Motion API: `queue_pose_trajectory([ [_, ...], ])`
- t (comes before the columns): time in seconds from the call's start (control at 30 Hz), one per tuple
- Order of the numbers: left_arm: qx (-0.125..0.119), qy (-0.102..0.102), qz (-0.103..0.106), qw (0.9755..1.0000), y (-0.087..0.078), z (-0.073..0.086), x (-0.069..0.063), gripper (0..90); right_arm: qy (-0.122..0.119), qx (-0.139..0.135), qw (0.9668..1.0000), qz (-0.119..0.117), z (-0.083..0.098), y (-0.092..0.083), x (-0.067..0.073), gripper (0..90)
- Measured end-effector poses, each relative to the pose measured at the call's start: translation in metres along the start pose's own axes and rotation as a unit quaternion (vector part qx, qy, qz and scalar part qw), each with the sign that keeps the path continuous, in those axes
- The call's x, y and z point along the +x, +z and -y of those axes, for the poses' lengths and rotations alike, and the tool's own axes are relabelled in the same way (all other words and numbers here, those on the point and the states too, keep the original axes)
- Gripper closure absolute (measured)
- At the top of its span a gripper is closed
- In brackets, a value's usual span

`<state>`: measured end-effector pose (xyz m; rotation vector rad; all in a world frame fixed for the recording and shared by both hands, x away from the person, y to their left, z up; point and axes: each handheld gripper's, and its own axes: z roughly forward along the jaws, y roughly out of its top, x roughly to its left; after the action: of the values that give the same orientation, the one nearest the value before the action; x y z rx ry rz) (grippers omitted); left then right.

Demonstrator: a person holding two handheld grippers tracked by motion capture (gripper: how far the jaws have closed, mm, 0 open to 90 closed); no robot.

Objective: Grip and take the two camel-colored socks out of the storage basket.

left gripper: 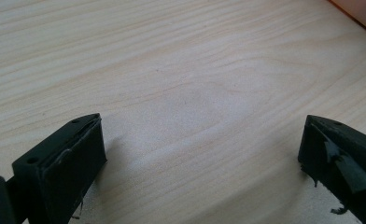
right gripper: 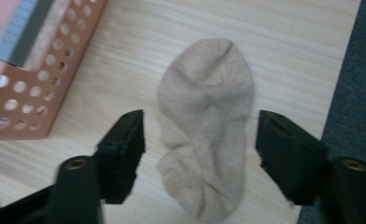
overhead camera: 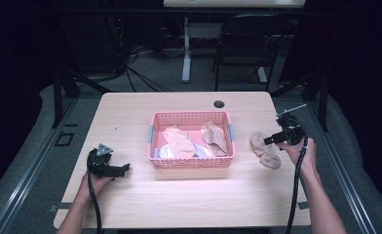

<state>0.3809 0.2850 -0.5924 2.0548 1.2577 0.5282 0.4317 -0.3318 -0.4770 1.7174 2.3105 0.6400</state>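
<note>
I find the beige sock (right gripper: pixel 204 126) lying flat on the wooden table (overhead camera: pixel 145 200), directly between the wide-spread jaws of my right gripper (right gripper: pixel 200 140), touching neither jaw. It is a low-cut ankle sock, knit, pale tan, its rounded toe end pointing away from the jaws and its creased, bunched opening nearest them. The right gripper holds nothing. Beyond the left-hand jaw in the right gripper view stands the pink perforated basket (right gripper: pixel 41 93), apart from the sock; in the high view it holds more socks (overhead camera: pixel 179 141). My left gripper (left gripper: pixel 202 154) has its jaws equally wide apart, empty, with bare wood grain between them and a corner of the basket beyond the right-hand jaw.
</note>
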Motion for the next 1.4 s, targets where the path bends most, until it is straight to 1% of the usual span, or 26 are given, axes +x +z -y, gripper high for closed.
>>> queue_pose_trajectory([
  [0.07, 0.001, 0.0, 0.001, 1.0, 0.0, 0.0, 0.0, 0.3, 0.0, -0.009, 0.9999, -0.013, 0.0, -0.003, 0.001, 21.6],
  [0.1, 0.001, 0.0, 0.001, 1.0, 0.0, 0.0, 0.0, 0.3, 0.0, -0.012, 0.9998, -0.016, -0.001, -0.004, 0.002, 17.9],
  [0.13, 0.0, -0.001, 0.001, 1.0, 0.0, 0.0, 0.0, 0.3, -0.005, -0.01, 0.9998, -0.014, -0.001, -0.005, 0.002, 15.1],
  [0.2, 0.0, 0.0, 0.001, 1.0, 0.0, 0.0, 0.0, 0.3, -0.003, -0.02, 0.9995, -0.026, -0.001, -0.008, 0.004, 12.7],
  [0.23, 0.001, 0.001, 0.001, 1.0, 0.0, 0.0, 0.0, 0.3, -0.005, -0.024, 0.9993, -0.029, -0.002, -0.009, 0.005, 9.7],
  [0.33, 0.0, 0.0, 0.0, 1.0, 0.0, 0.0, 0.0, 0.4, -0.012, -0.029, 0.9992, -0.025, -0.004, -0.013, 0.007, 1.0],
  [0.37, 0.001, 0.001, 0.001, 1.0, 0.0, 0.0, 0.0, 0.4, -0.012, -0.034, 0.999, -0.028, -0.004, -0.015, 0.007, 0.0],
  [0.4, 0.0, 0.001, 0.0, 1.0, 0.0, 0.0, 0.0, 0.3, -0.009, -0.04, 0.9987, -0.028, -0.005, -0.016, 0.007, 0.0],
  [0.5, 0.0, 0.001, 0.0, 1.0, 0.0, 0.0, 0.0, 0.3, -0.014, -0.048, 0.9983, -0.029, -0.007, -0.022, 0.008, 0.0],
  [0.57, -0.001, 0.0, 0.0, 1.0, 0.0, 0.0, 0.0, 0.4, -0.016, -0.053, 0.9979, -0.034, -0.01, -0.025, 0.01, 0.0],
  [0.63, 0.0, -0.001, 0.0, 1.0, 0.0, 0.0, 0.0, 0.4, -0.017, -0.062, 0.9973, -0.036, -0.012, -0.028, 0.013, 0.0],
  [0.7, -0.001, -0.001, 0.0, 1.0, 0.0, 0.0, 0.0, 0.3, -0.022, -0.064, 0.9971, -0.036, -0.015, -0.029, 0.016, 0.0],
  [0.87, -0.001, -0.001, 0.0, 1.0, 0.0, 0.0, 0.0, 0.4, -0.029, -0.061, 0.9968, -0.043, -0.02, -0.028, 0.026, 0.0],
  [0.9, 0.0, 0.0, 0.0, 1.0, 0.0, 0.0, 0.0, 0.4, -0.031, -0.057, 0.9971, -0.04, -0.021, -0.029, 0.028, 0.0],
  [0.97, 0.0, -0.001, 0.0, 1.0, 0.0, 0.0, 0.0, 0.4, -0.033, -0.057, 0.9968, -0.045, -0.024, -0.028, 0.031, 0.0],
  [1.03, 0.0, 0.0, 0.0, 1.0, 0.0, 0.0, 0.0, 0.4, -0.037, -0.054, 0.9969, -0.043, -0.026, -0.028, 0.034, 0.0],
  [1.07, 0.0, -0.001, 0.0, 1.0, 0.0, 0.0, 0.0, 0.4, -0.041, -0.052, 0.9967, -0.047, -0.029, -0.029, 0.036, 0.0],
  [1.2, -0.001, -0.001, 0.0, 1.0, 0.0, 0.0, 0.0, 0.4, -0.05, -0.051, 0.9962, -0.049, -0.035, -0.031, 0.045, 0.0],
  [1.27, -0.001, -0.001, 0.0, 1.0, 0.0, 0.0, 0.0, 0.3, -0.057, -0.048, 0.9959, -0.05, -0.04, -0.033, 0.052, 0.0],
  [1.4, 0.0, 0.0, 0.0, 1.0, 0.0, 0.0, 0.0, 0.4, -0.072, -0.052, 0.9946, -0.054, -0.048, -0.033, 0.063, 0.0],
])
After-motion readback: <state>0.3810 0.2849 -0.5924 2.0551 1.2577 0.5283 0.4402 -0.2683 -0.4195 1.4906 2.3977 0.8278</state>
